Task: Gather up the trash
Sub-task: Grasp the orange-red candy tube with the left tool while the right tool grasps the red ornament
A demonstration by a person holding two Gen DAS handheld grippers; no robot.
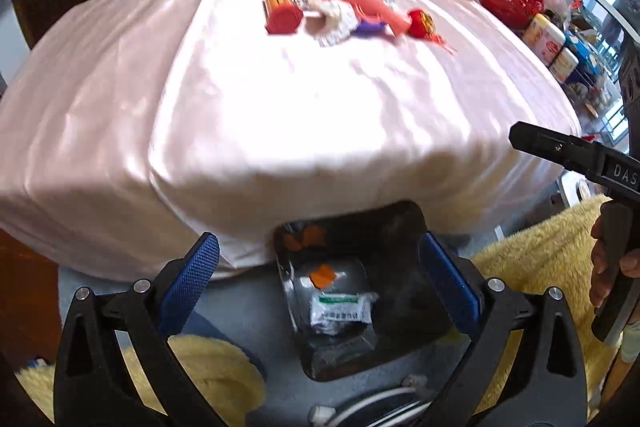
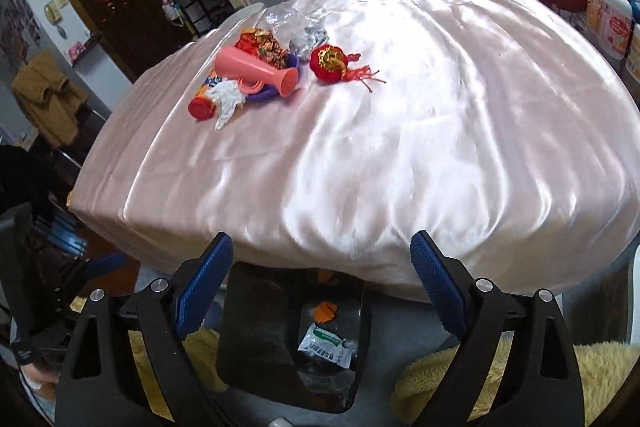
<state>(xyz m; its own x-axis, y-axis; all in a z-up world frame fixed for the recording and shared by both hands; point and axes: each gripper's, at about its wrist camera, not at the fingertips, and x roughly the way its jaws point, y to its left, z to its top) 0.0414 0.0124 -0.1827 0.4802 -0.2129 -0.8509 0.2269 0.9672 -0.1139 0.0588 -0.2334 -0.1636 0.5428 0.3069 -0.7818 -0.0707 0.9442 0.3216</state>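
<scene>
1. Left hand-held gripper (image 1: 320, 279) and right hand-held gripper (image 2: 322, 281): both released, empty.
2. Trash pile (image 2: 256, 75) lies far ahead on bench (image 2: 440, 147); bin (image 1: 400, 247) directly below.
3. Risk: slippery cloth; pink cup (image 2: 256, 71) may roll when grabbed.

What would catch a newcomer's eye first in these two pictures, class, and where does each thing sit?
First, the heap of bright litter far back on the shiny pink cloth, topped by a pink cup on its side, with a red ornament just right of it. Next, the black bin on the floor by the table's near edge, holding a white packet.
</scene>
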